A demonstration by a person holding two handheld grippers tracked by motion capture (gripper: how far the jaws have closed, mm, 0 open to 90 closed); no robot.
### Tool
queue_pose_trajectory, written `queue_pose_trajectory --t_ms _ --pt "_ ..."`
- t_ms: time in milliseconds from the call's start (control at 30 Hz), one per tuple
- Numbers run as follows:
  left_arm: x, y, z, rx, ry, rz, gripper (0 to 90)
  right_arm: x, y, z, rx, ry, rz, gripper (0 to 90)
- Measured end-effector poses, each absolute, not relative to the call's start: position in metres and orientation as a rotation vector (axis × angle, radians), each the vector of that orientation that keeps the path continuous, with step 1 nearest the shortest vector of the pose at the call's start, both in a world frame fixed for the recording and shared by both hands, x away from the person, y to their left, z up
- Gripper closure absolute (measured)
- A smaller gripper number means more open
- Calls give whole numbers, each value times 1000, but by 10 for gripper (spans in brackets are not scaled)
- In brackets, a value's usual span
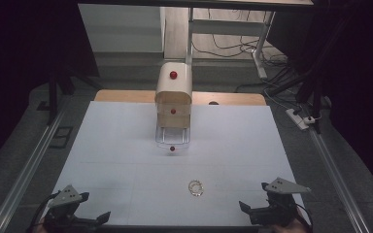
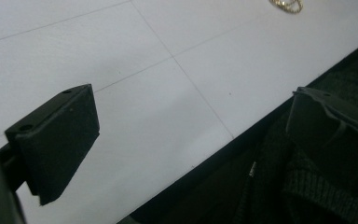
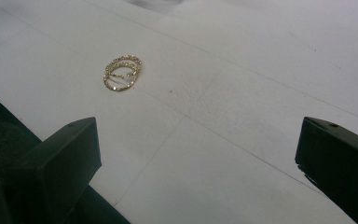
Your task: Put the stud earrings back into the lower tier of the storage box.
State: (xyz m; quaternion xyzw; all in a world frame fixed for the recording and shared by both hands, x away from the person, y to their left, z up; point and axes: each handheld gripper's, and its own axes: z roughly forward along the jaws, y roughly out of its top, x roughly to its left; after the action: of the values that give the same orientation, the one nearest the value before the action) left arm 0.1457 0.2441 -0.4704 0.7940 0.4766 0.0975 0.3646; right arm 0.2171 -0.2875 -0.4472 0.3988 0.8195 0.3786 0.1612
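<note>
Your right tongs [image 1: 252,209] sit at the near right edge of the desk [image 1: 116,145] with the jaws spread wide and nothing between them, and your left tongs [image 1: 90,221] rest at the near left corner, also spread wide and empty. That placement makes sense as a ready stance: both tools are low, clear of the work, with room to close on something small. The thing nearest to them is the gold bracelet [image 1: 195,188], a thin beaded chain lying flat in a loose double loop on the white surface, well forward of the near edge and closer to your right hand. In the right gripper view the gold bracelet [image 3: 122,73] lies ahead and to the left of the open jaws, so that tool is the natural one to reach for it. Farther back, on the centre line, stands a small cream jewellery cabinet [image 1: 174,92] with red knobs, and its bottom drawer [image 1: 172,137], a clear one, is pulled out toward you. I judge the drawer stands open to receive the bracelet.
</note>
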Motion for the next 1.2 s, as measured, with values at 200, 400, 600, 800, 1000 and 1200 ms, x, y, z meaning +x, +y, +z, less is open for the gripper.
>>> queue_pose_trajectory --t_ms 200,400,600,800,1000,1200 --pt "145 247 -470 2023 1210 236 20 223 -292 -448 1216 2361 1118 0" --pt "142 248 -468 2013 1210 304 5 224 -290 -449 1213 2377 1095 0" --pt "144 250 -469 2006 1233 312 1 223 -287 -449 1175 2411 1068 0" --pt "144 249 -470 2025 1212 297 2 224 -283 -451 1147 2447 1045 0" --pt "145 250 -470 2023 1200 268 5 224 -282 -451 1143 2456 1022 0" --pt "146 252 -470 2017 1197 251 3 224 -275 -448 1086 2430 1055 0"
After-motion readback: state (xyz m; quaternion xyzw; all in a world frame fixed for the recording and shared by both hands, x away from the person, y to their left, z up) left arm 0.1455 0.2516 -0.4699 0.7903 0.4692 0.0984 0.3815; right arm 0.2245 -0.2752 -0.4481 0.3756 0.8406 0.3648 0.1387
